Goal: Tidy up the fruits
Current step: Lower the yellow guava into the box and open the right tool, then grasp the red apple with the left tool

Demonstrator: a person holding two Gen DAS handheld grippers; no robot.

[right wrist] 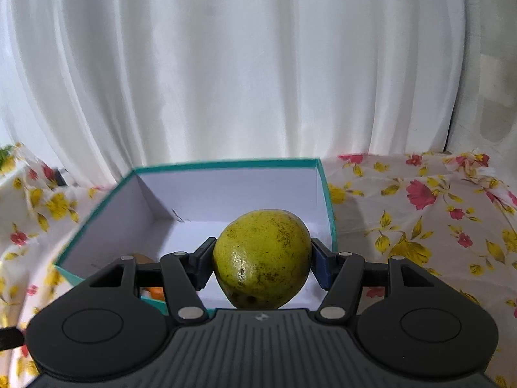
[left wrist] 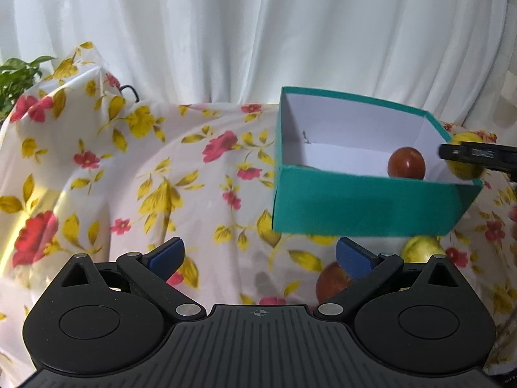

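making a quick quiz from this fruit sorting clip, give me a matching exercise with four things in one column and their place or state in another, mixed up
Things:
1. yellow-green speckled round fruit
2. small glossy red-brown round fruit
3. red-orange round fruit
4. left gripper

Places or states:
A. lying on the floral cloth in front of the teal cardboard box
B. jaws wide open, nothing between them
C. clamped in the right gripper over the box
D. resting on the white floor inside the box

Pairs: 1-C, 2-D, 3-A, 4-B
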